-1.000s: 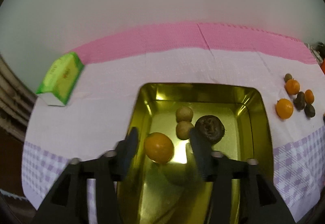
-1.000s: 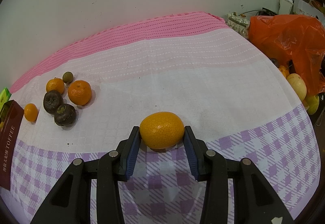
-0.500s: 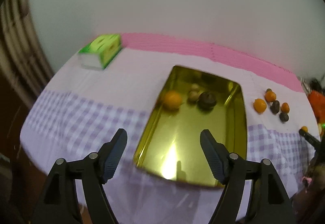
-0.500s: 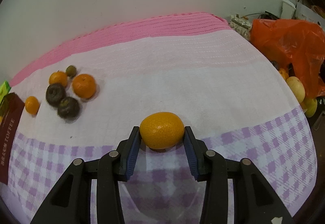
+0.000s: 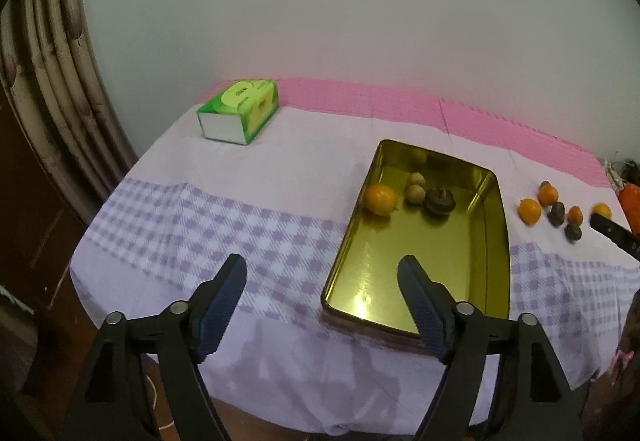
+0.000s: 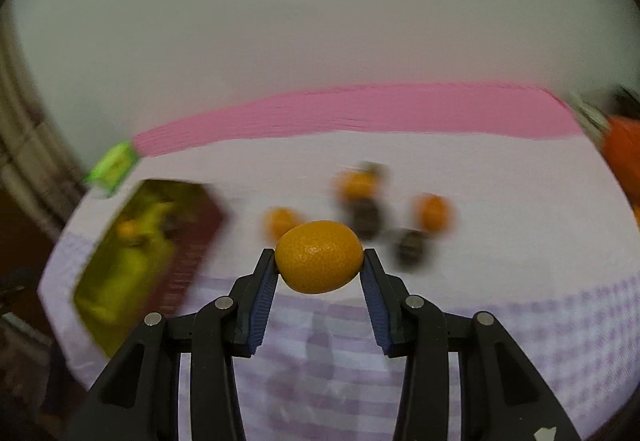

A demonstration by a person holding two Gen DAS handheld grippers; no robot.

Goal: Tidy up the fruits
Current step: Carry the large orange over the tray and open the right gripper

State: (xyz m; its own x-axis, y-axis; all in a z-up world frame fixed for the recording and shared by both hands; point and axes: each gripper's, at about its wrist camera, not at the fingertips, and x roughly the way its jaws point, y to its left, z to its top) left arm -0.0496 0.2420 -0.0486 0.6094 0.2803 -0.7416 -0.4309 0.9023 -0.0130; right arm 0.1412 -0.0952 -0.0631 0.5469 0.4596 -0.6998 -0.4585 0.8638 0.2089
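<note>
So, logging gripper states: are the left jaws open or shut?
Open: the left gripper has its jaws spread wide, holding nothing, above the gold tray.

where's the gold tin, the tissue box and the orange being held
gold tin point(image 5: 420, 269): left wrist view, bare shiny floor near the front.
tissue box point(image 5: 240, 113): left wrist view, green top face.
held orange point(image 6: 319, 257): right wrist view, middle of its peel, clamped in the right gripper point(image 6: 319, 268).
</note>
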